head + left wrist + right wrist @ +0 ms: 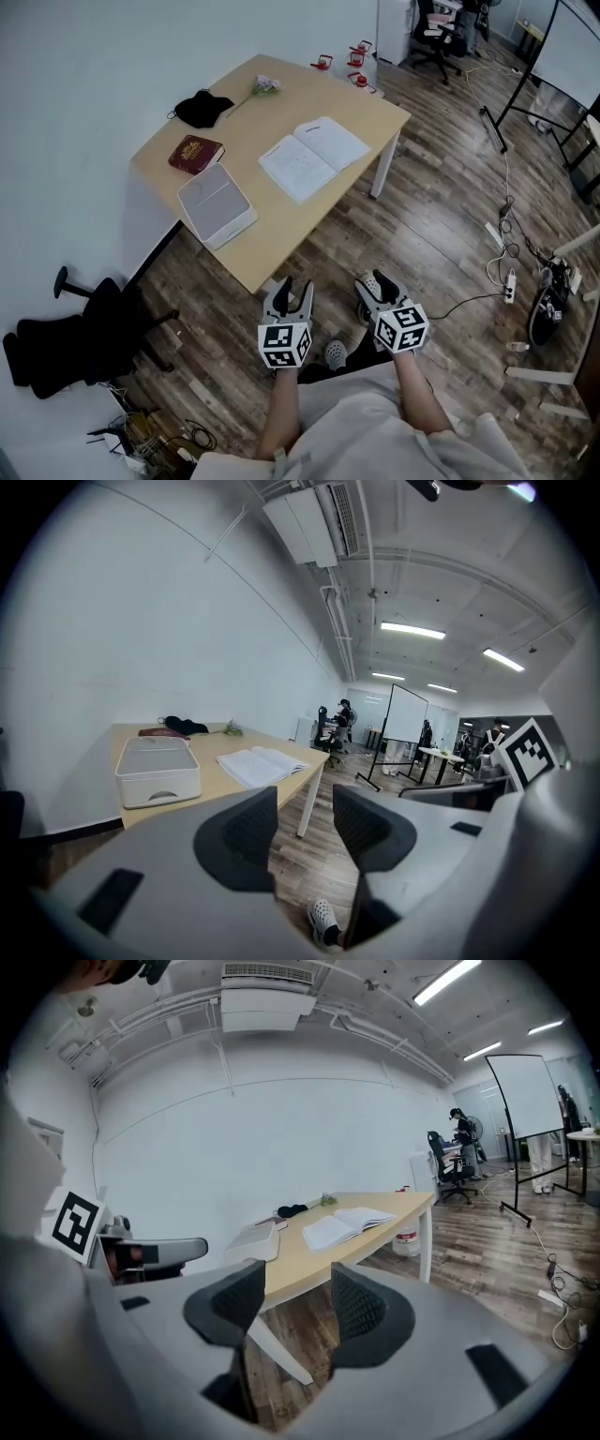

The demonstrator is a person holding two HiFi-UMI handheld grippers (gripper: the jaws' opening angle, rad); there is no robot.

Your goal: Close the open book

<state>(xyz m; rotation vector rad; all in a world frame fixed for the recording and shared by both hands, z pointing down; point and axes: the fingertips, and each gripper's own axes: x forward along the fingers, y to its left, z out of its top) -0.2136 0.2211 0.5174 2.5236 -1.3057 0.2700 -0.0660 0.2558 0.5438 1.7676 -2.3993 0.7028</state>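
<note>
open book [314, 157] flat on table [281, 234], well ahead, long axis diagonal | left gripper [294, 286] judged marginally nearer than right gripper [375, 283] | 2 jaw pairs apart, empty

table [281, 230] standing against wall [94, 75] | white bin [217, 204] sitting on it | red book [195, 154] lying closed just beside bin | black cloth [202, 108] and flower [266, 85] lying at far end | black chair [84, 328] standing beside table | cables [507, 183] trailing across floor [441, 216]
</note>
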